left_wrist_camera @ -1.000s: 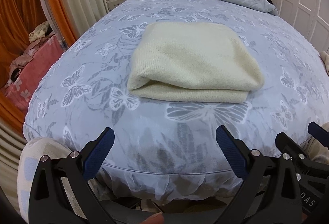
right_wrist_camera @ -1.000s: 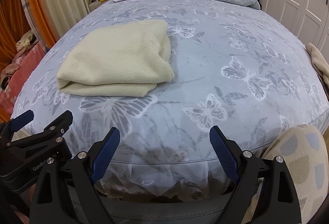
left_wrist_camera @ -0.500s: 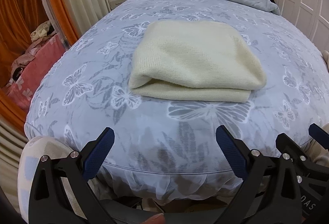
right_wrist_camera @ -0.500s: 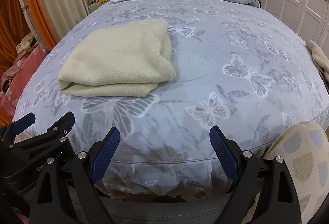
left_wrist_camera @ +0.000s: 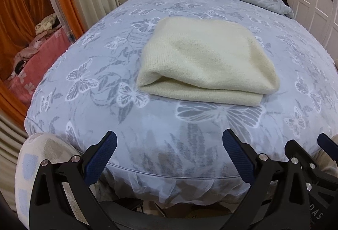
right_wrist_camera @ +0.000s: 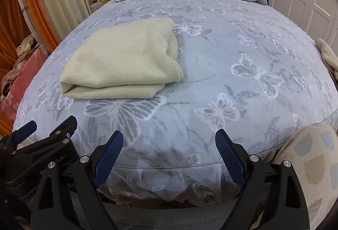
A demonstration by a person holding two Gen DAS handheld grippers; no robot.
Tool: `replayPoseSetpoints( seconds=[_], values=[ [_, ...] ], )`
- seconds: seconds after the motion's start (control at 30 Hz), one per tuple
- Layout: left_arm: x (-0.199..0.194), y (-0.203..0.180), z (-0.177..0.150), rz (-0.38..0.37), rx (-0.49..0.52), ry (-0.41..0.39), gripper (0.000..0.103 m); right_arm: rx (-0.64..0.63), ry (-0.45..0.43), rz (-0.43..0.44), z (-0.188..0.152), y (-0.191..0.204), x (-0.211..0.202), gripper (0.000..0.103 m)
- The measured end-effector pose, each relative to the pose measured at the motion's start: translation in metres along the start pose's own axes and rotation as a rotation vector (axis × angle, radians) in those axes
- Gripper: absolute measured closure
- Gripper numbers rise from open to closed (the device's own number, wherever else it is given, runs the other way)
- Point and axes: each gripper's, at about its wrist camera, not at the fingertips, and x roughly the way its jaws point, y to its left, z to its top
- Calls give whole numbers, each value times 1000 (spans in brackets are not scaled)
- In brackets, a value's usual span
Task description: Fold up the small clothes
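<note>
Nothing moved since prev – folded cream sweater [left_wrist_camera: 207, 61] | bed [left_wrist_camera: 88, 107]

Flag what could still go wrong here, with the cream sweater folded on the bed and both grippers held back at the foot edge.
1. The cream sweater has a loose, puffy near-left corner; the fold could spring open if nudged.
2. The left gripper and right gripper hang open side by side; they may bump when reaching in.
3. The soft butterfly bedspread could shift under a pinch, dragging the stack.
</note>
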Motion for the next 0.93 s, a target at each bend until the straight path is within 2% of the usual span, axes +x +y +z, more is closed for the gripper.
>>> replayPoseSetpoints(
  seconds=[0.3, 0.93],
  values=[
    [-1, -1, -2, 27, 12, -44, 5, 2, 3, -5, -1, 0, 1, 17],
    [-2, -3, -2, 47, 35, -56, 7, 11, -2, -34, -6, 5, -1, 17]
  ],
)
